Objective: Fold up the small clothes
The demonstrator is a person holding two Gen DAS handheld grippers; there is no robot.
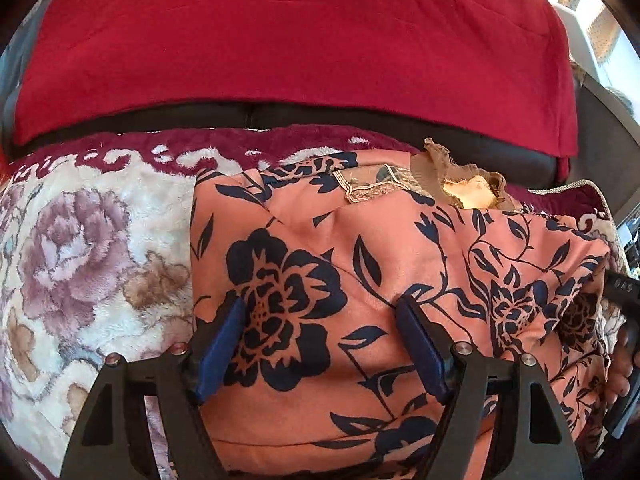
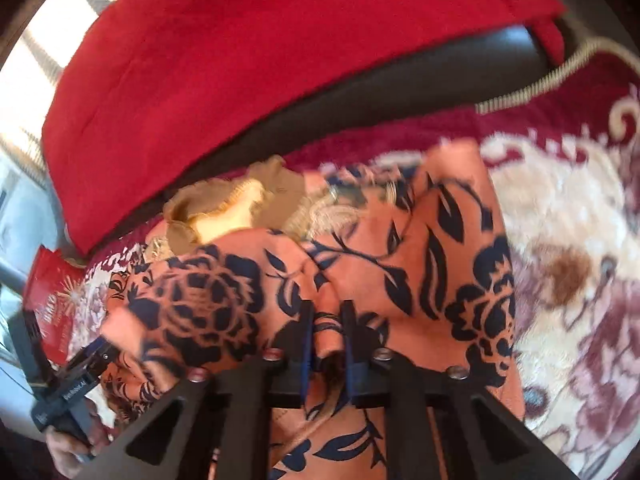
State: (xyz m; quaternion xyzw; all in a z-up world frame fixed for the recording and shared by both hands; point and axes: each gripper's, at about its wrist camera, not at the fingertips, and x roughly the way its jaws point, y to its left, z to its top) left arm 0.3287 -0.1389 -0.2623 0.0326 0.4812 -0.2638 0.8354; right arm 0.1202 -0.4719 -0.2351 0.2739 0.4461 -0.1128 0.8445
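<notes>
An orange garment with dark blue flowers (image 1: 360,240) lies on a floral plush blanket (image 1: 100,220). Its neckline has beige lace trim and a tan frill (image 1: 436,172) at the far edge. My left gripper (image 1: 320,308) is open, its blue-padded fingers (image 1: 224,344) spread wide and resting on the garment's near part. In the right wrist view my right gripper (image 2: 326,320) is shut on a raised fold of the same garment (image 2: 400,260). The other gripper (image 2: 92,356) shows at the lower left edge of that view, by the garment's side.
A red cloth (image 1: 280,40) covers the dark sofa back (image 1: 360,114) behind the blanket. The blanket's maroon border with cord trim (image 2: 540,80) runs at the right. A red packet (image 2: 52,304) lies at the far left in the right wrist view.
</notes>
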